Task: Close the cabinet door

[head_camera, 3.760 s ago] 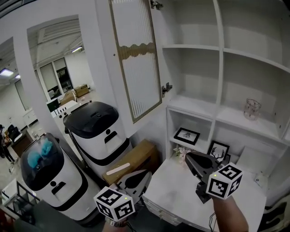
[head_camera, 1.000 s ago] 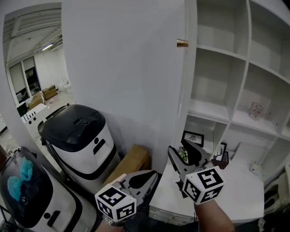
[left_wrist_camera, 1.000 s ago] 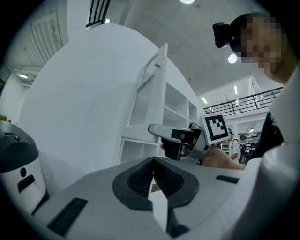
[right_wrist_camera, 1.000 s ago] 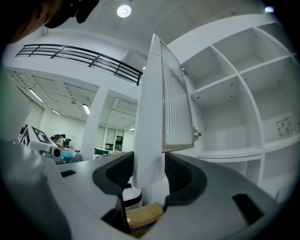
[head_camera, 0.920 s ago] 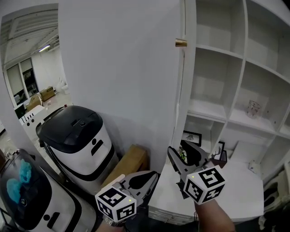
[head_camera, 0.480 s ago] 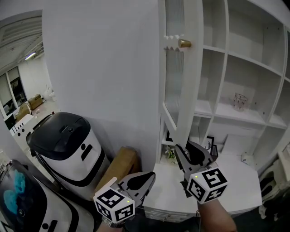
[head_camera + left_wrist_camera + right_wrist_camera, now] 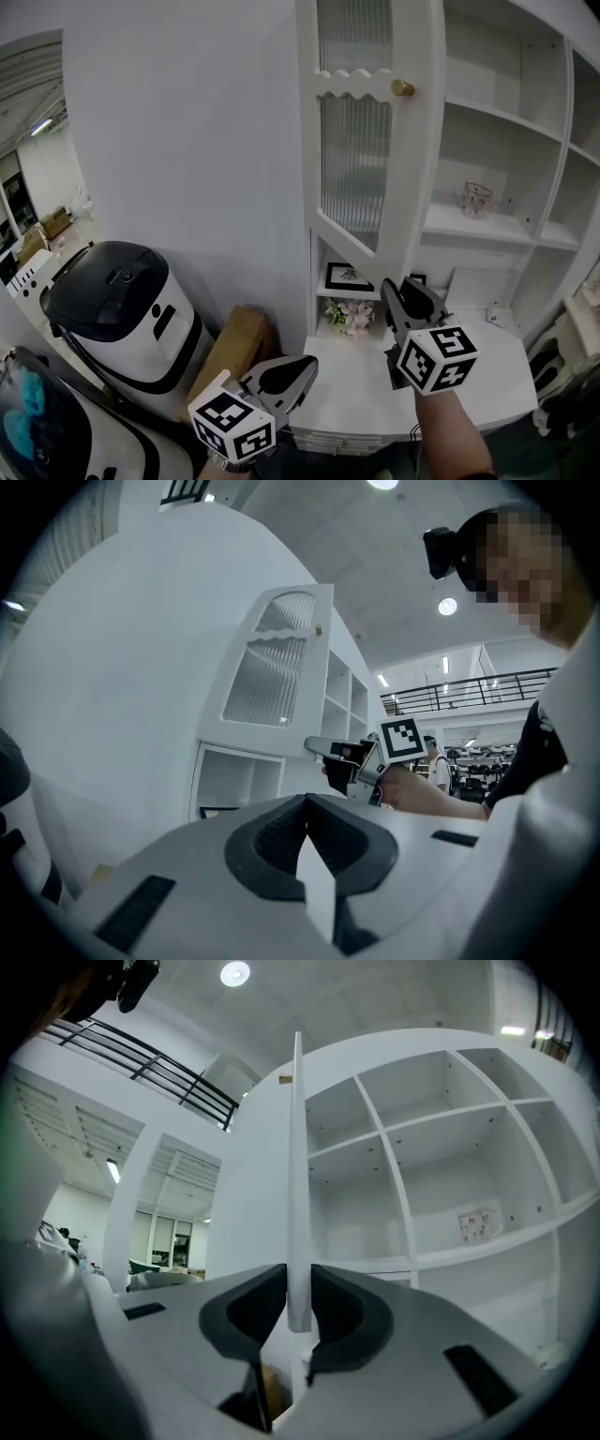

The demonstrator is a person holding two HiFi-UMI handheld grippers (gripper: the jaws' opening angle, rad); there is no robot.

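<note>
Bright, even — ceiling lamp [image 7: 234, 973] glares; gripper views fisheye, dark-cornered.

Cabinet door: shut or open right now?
Open, partway. The cabinet door stands angled out from the shelves, its knob edge well clear of them; they show uncovered beside it.

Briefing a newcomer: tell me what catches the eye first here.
The cabinet door with ribbed glass stands half open at centre. The right hand-held gripper, below it, has just been closing its jaws on the door's lower edge, which sits between them. A black-lidded white bin stands at lower left.
</note>
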